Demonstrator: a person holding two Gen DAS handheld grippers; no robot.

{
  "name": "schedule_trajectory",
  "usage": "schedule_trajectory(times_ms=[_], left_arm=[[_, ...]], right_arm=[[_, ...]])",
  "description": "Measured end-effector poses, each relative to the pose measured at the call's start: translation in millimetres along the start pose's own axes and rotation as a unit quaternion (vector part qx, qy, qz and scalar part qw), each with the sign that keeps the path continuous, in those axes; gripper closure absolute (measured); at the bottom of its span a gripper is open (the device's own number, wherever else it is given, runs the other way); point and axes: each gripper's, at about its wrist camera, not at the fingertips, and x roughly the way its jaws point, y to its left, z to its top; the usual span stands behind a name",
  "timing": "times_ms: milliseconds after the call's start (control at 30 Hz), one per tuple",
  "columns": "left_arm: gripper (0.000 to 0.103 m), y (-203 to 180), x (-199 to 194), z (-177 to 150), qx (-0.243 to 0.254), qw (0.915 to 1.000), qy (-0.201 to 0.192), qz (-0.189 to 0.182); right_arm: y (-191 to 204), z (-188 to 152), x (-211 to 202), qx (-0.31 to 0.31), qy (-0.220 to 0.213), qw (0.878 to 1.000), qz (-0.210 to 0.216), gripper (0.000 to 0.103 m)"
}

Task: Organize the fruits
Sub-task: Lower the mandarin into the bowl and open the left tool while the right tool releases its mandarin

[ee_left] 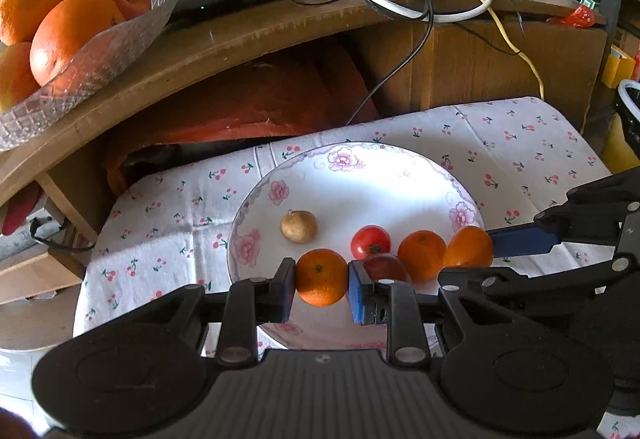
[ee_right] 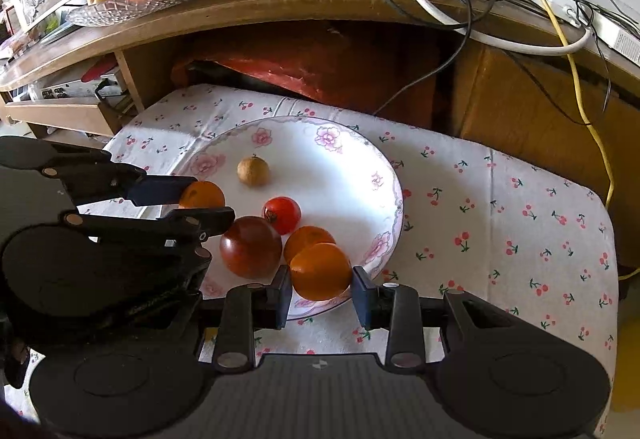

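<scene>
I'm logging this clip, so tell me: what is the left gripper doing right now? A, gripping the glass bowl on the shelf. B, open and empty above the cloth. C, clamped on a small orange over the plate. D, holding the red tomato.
C: in the left wrist view the left gripper has both pads pressed against a small orange over the floral plate, while the red tomato lies free.

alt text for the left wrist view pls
The left claw grips a small orange over a flowered plate holding a tomato, more oranges and a brown fruit. The right claw reaches in from the right.
</scene>
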Motion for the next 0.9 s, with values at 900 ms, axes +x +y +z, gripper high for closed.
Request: schedule_trajectory(times_ms=[900], left_arm=[[0.066,6.4,12.9,5.9,-0.017,0.9998,0.004,0.01]], right_arm=[[-0.6,6.3,11.8,-0.01,-0.02,1.0,-0.009,0.072]])
